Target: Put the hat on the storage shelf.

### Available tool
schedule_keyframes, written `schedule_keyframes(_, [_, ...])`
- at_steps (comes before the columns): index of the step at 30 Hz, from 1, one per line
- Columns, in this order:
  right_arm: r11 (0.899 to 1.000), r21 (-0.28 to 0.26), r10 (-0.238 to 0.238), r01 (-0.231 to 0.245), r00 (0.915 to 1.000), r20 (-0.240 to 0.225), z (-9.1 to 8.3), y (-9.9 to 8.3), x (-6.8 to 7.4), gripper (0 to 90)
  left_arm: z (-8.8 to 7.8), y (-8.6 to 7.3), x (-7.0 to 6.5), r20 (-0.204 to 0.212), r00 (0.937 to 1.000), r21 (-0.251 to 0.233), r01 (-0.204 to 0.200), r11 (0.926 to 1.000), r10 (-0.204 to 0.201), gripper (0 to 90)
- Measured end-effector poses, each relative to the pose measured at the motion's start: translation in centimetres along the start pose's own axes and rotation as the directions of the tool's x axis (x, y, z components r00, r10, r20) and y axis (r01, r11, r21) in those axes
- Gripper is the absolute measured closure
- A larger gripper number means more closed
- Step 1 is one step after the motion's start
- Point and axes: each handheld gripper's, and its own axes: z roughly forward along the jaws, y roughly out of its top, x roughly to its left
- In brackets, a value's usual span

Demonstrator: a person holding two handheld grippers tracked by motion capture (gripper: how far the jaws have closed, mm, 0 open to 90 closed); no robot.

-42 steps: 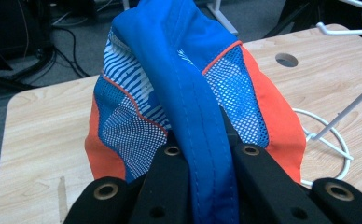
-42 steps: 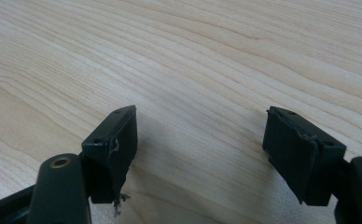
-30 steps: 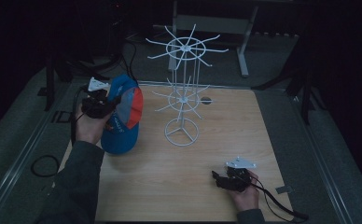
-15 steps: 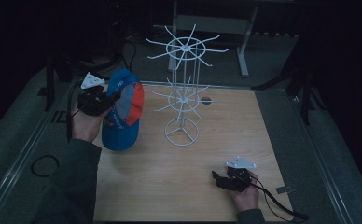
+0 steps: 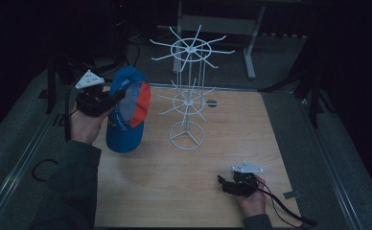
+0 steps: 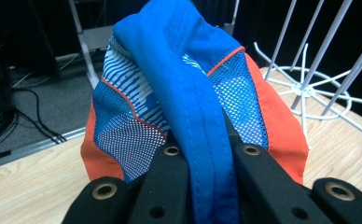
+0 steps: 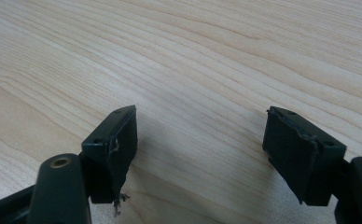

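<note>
Resting near edge: right hand-held gripper [image 5: 226,185] sits on the tabletop [image 5: 174,191], jaws spread apart with bare wood between them.
Surface: pale wood-grain tabletop, rectangular, with a small dark hole [image 5: 212,103] near its far edge.
Left side: left hand-held gripper [image 5: 114,98] is clamped on the blue-and-orange cap [image 5: 129,112], held above the tabletop's left edge.
Middle: white wire rack [image 5: 188,96], standing just right of the cap.
Room: dim; grey floor [image 5: 16,139], cables, metal frame legs [image 5: 251,43] beyond.

Left hand-held gripper [image 5: 111,99] raised at left, jaws clamped tight on blue and orange mesh cap [image 5: 126,112], left forearm in grey sleeve reaching up, right hand-held gripper [image 5: 223,183] low near front edge, jaws spread wide, nothing between
</note>
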Motion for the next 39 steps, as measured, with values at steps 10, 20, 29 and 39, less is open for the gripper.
schedule_keyframes(10, [1.0, 0.0, 0.001, -0.001, 1.0, -0.001, 0.0, 0.0, 0.0, 26.1, -1.0, 0.4, 0.2, 0.031, 0.9995, -0.045, 0.007, 0.9989, -0.006, 88.0])
schedule_keyframes(20, [1.0, 0.001, 0.001, -0.001, 1.0, -0.001, 0.0, 0.0, 0.0, 25.9, -2.1, 1.0, 0.3, 0.06, 0.9982, -0.104, 0.008, 0.9945, -0.002, 88.1])
schedule_keyframes(29, [1.0, 0.002, 0.0, 0.0, 1.0, -0.002, 0.0, 0.0, 0.0, 25.7, -3.0, 1.4, 0.3, 0.081, 0.9967, -0.138, 0.014, 0.9903, -0.003, 88.1])
schedule_keyframes(39, [1.0, 0.001, 0.0, 0.0, 1.0, -0.002, 0.0, 0.0, 0.0, 25.7, -3.7, 2.4, 0.2, 0.081, 0.9968, -0.166, 0.011, 0.9861, 0.002, 88.1])
